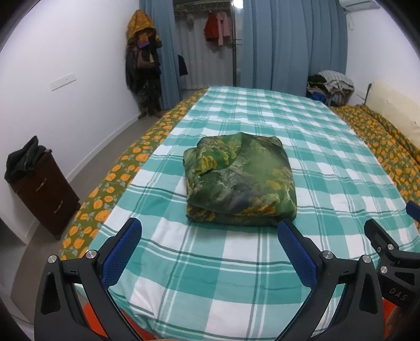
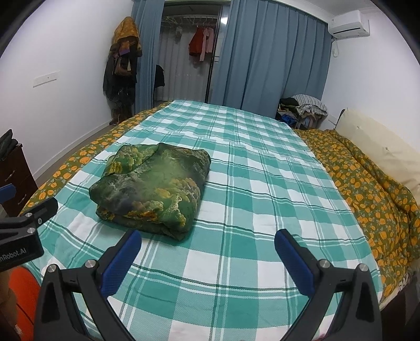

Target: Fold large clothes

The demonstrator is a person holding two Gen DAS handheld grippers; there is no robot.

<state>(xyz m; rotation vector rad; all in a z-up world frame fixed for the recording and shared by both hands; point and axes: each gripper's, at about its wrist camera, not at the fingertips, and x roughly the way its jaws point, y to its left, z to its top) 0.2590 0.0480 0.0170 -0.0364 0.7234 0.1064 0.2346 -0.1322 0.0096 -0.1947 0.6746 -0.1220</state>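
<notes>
The left hand-held gripper (image 1: 210, 236) is held above the near end of the bed, its two blue-padded fingers (image 1: 123, 249) spread wide apart with nothing between them. The right hand-held gripper (image 2: 208, 246) is held beside it at a similar height, its fingers (image 2: 291, 259) likewise spread wide and empty. Each unit appears at the edge of the other's view: the right one at the right border of the left wrist view, the left one at the left border of the right wrist view.

Just beyond the fingertips lies the folded garment (image 1: 240, 181), a green fabric with a yellow printed pattern. It is folded into a compact, roughly rectangular bundle of several layers, and rests flat on the green-and-white checked sheet (image 1: 262, 118), apart from both grippers. It sits nearer the left side of the bed than the right.

An orange-flowered quilt (image 2: 367, 178) runs along the right side of the bed; the same print shows along the left edge. A dark wooden cabinet (image 1: 44, 194) stands on the floor to the left. Blue curtains (image 2: 262, 60) hang at the far wall, with clothes on a rail between them. A pile of clothes (image 2: 304, 107) sits at the far right corner, and an air conditioner (image 2: 347, 25) is mounted above it.
</notes>
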